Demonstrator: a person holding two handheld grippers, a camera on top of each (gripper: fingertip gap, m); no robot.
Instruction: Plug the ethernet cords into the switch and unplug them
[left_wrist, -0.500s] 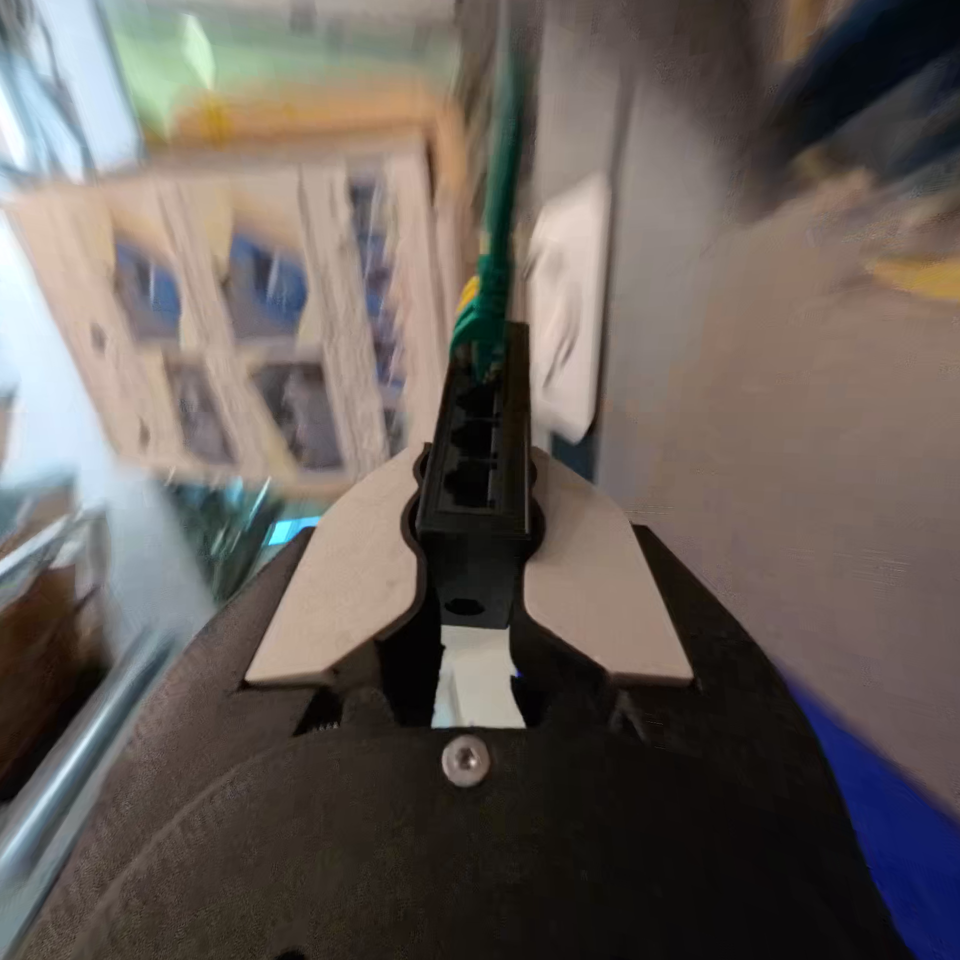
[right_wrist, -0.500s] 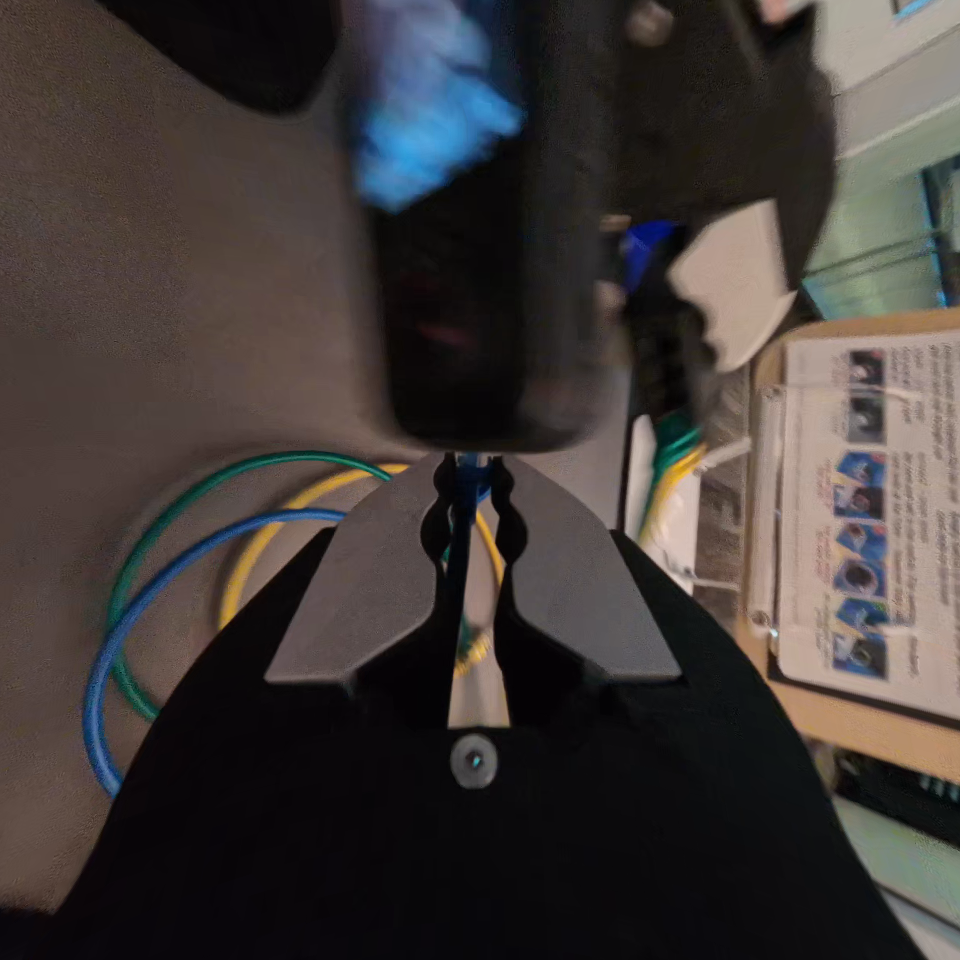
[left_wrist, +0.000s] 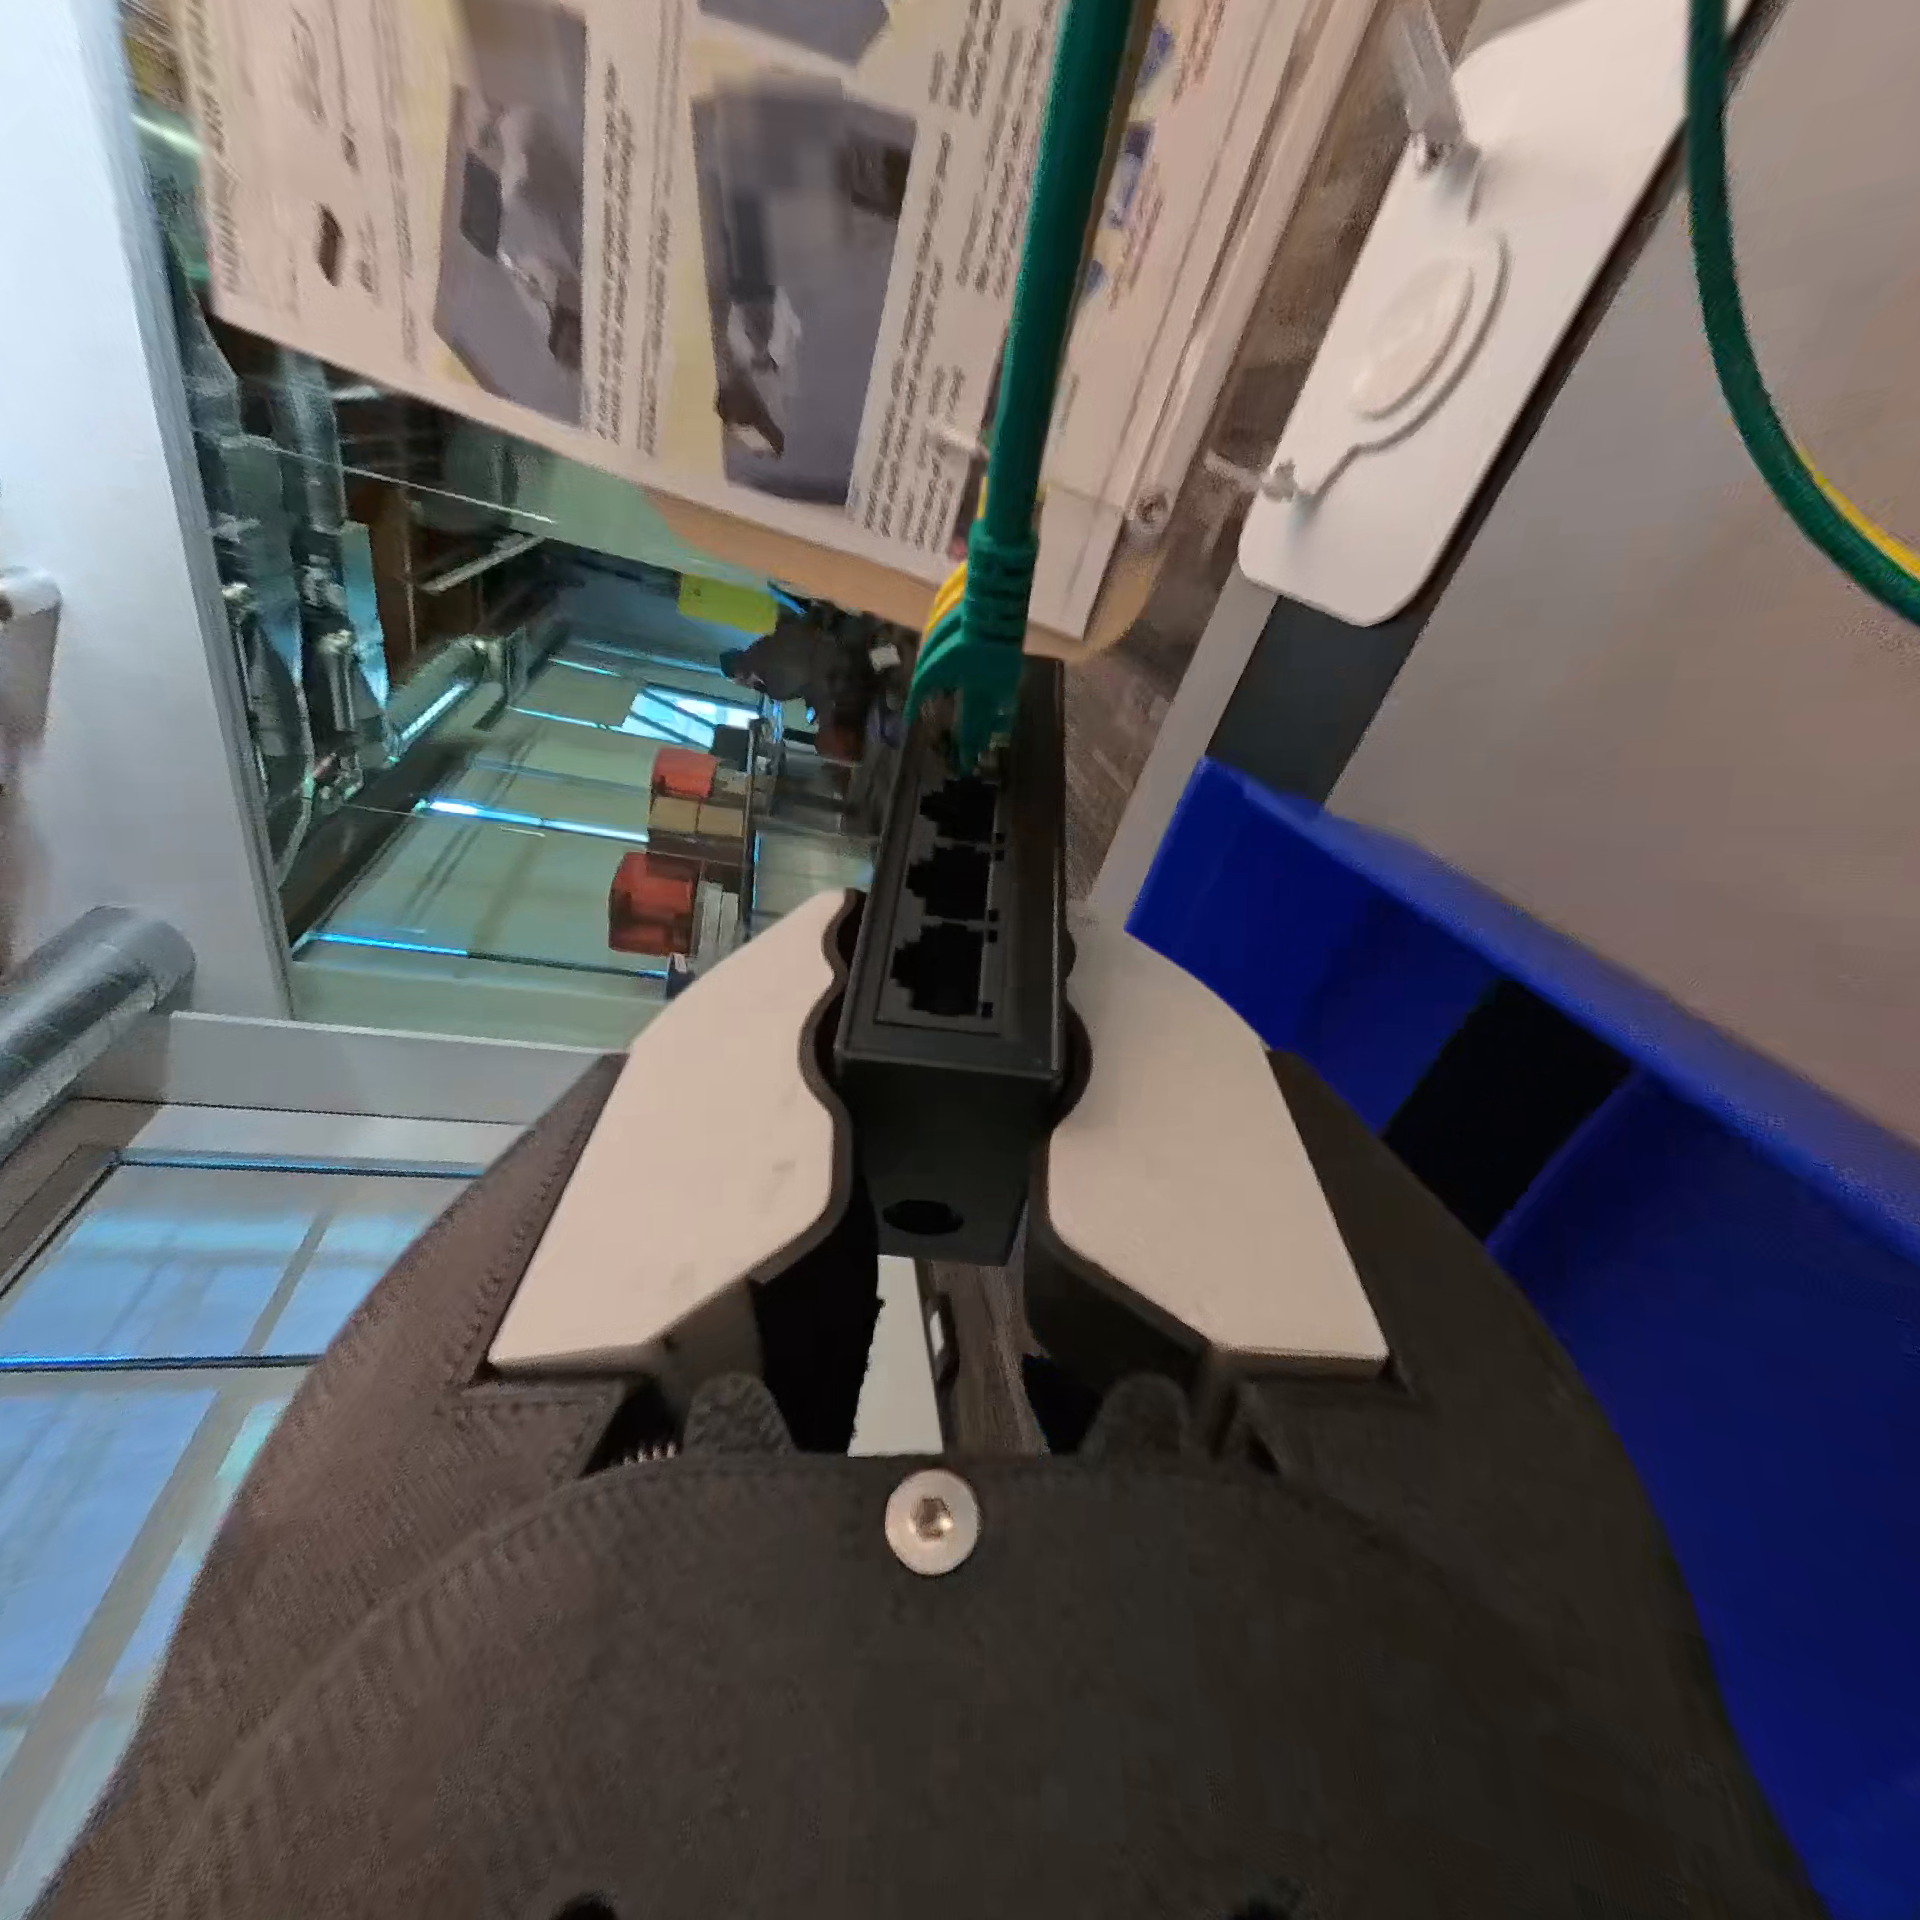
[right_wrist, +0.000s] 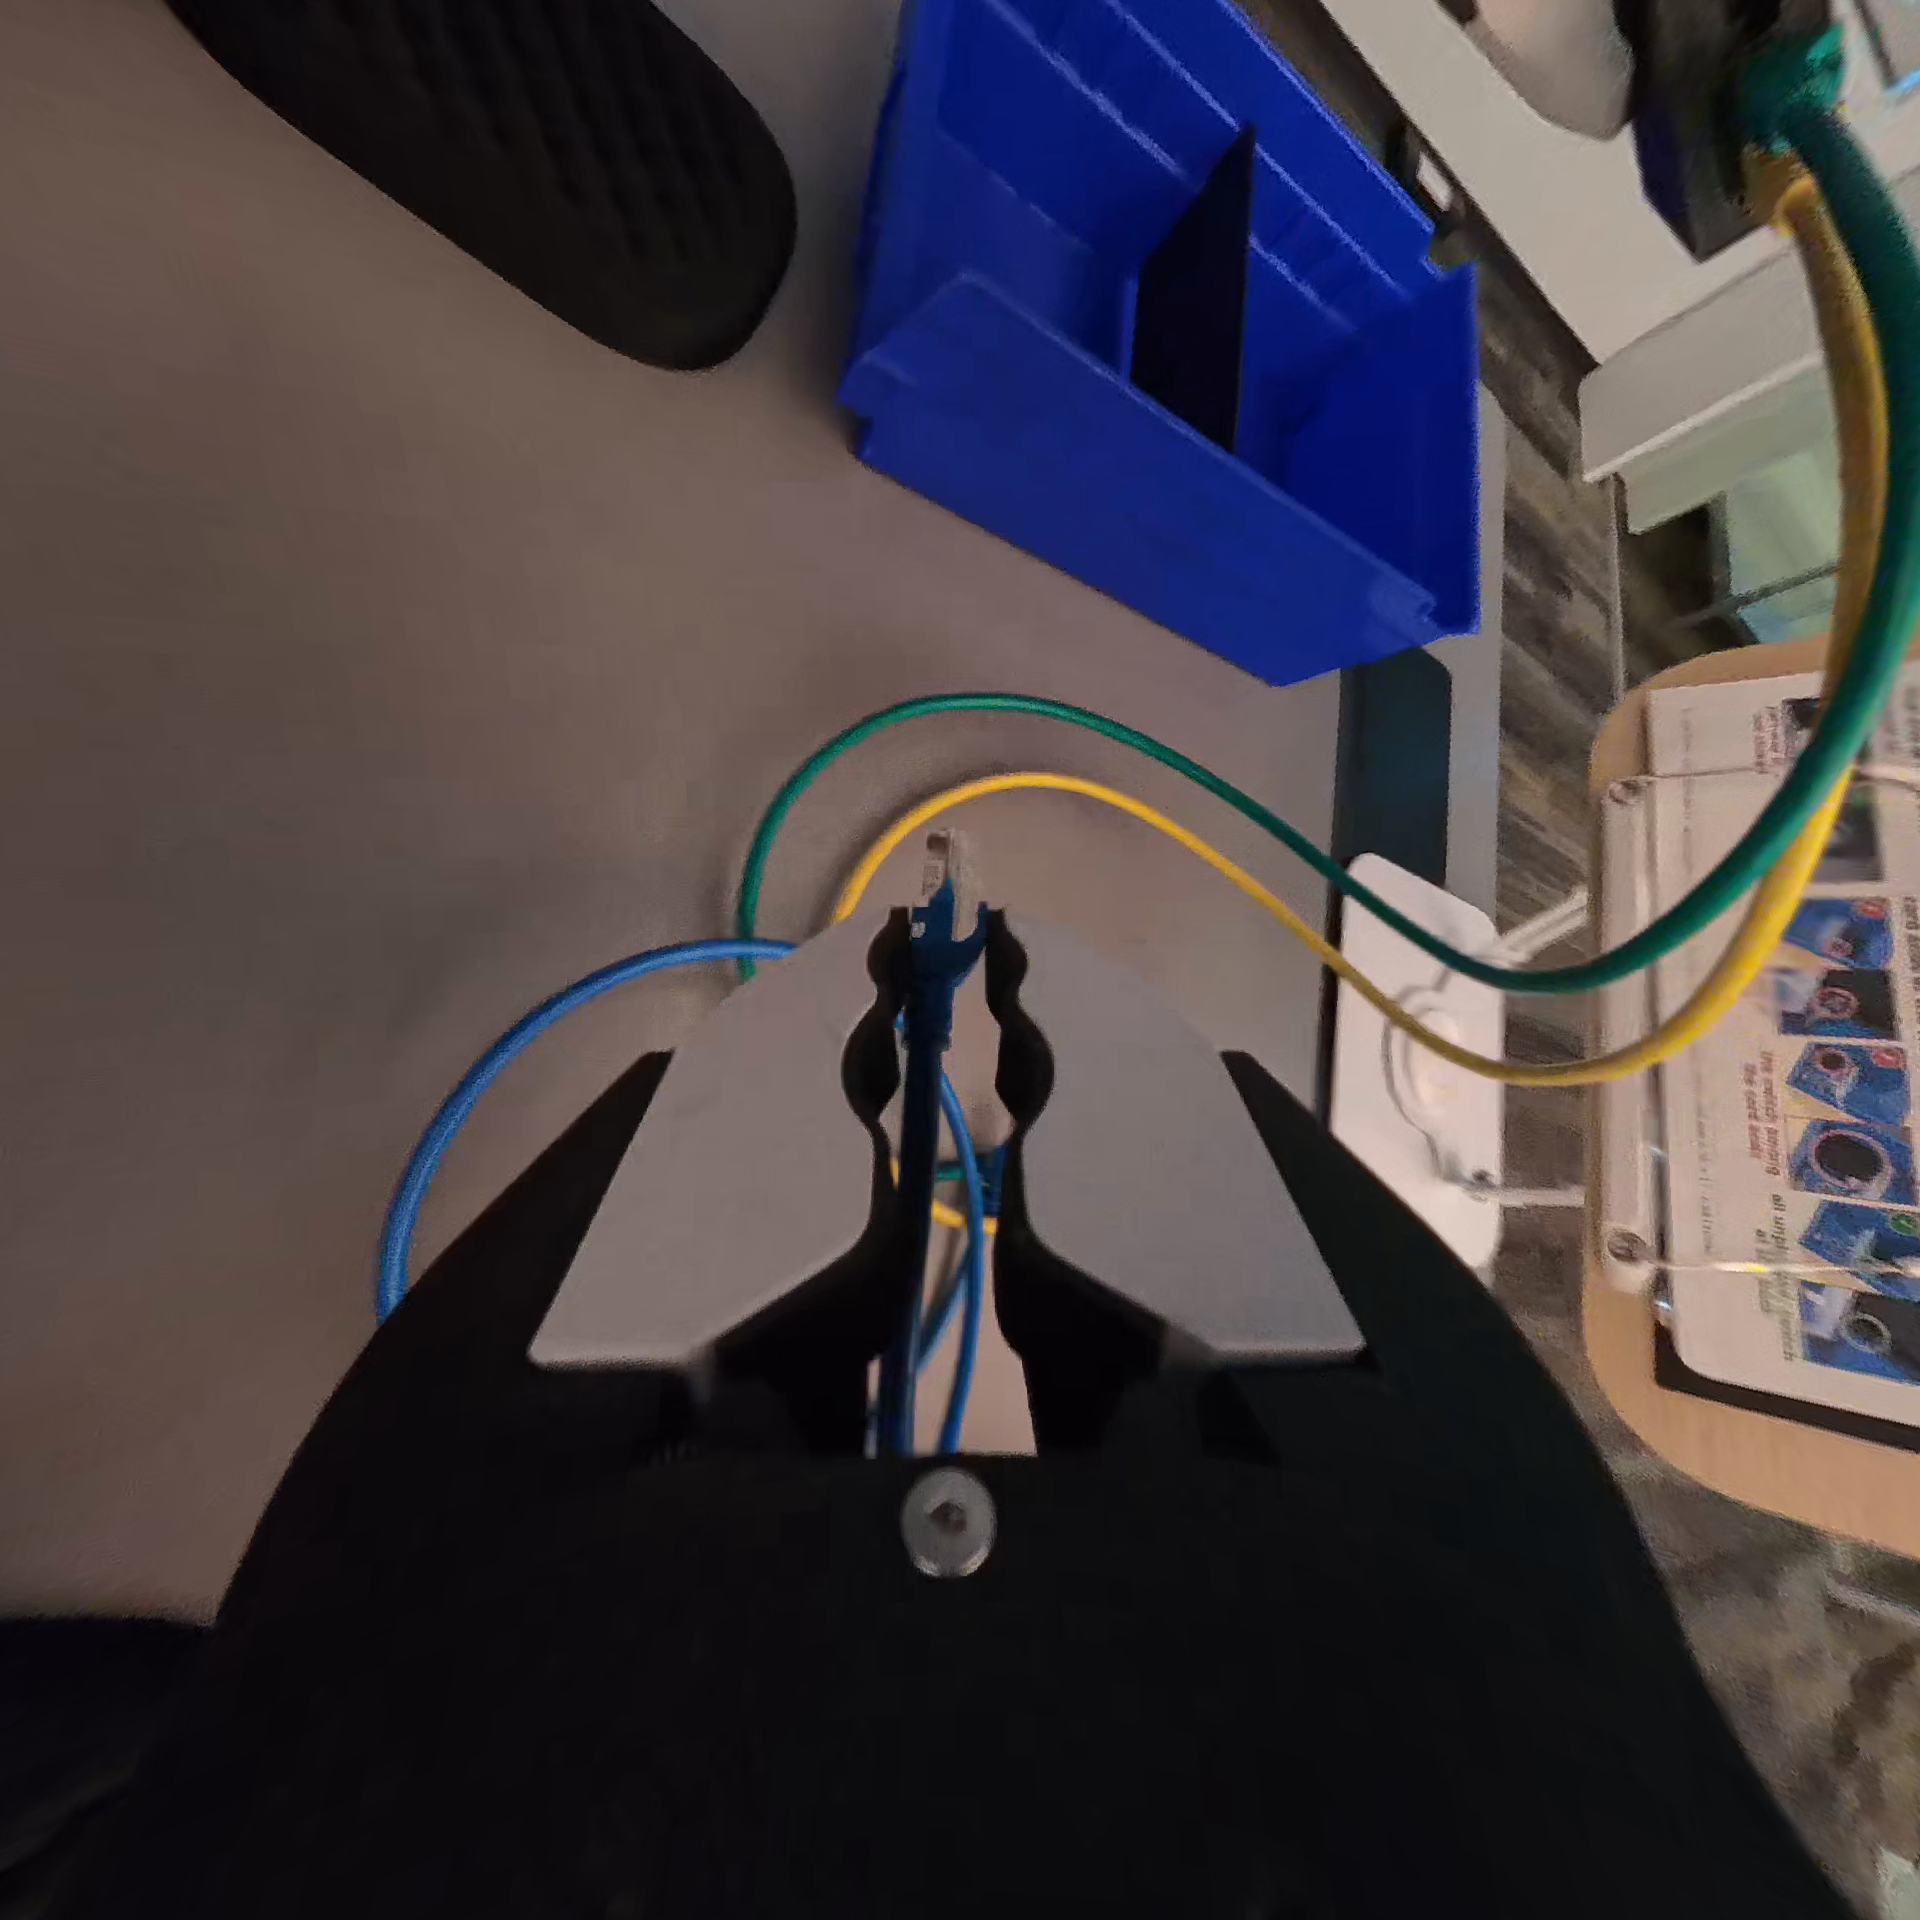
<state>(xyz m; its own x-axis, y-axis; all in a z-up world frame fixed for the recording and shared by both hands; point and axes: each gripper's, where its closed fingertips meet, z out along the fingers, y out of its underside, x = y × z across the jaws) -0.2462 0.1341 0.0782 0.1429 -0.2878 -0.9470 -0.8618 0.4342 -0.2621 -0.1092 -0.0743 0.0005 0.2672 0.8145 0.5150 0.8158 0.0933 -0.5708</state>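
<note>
Three ports stay free on the switch (left_wrist: 961, 997) our left gripper (left_wrist: 951, 1039) clamps; our right gripper (right_wrist: 940, 940) pinches the blue cord (right_wrist: 925, 997) above the tabletop (right_wrist: 416, 623), so we should square its plug first.

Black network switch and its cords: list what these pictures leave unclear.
- Black plastic switch, left wrist view: the green cord's plug hides the yellow cord's plug and the farthest ports.
- Right wrist view: the switch is blurred and cut by the top edge.
- Thin blue cord, right wrist view: the right gripper covers its run.
</note>
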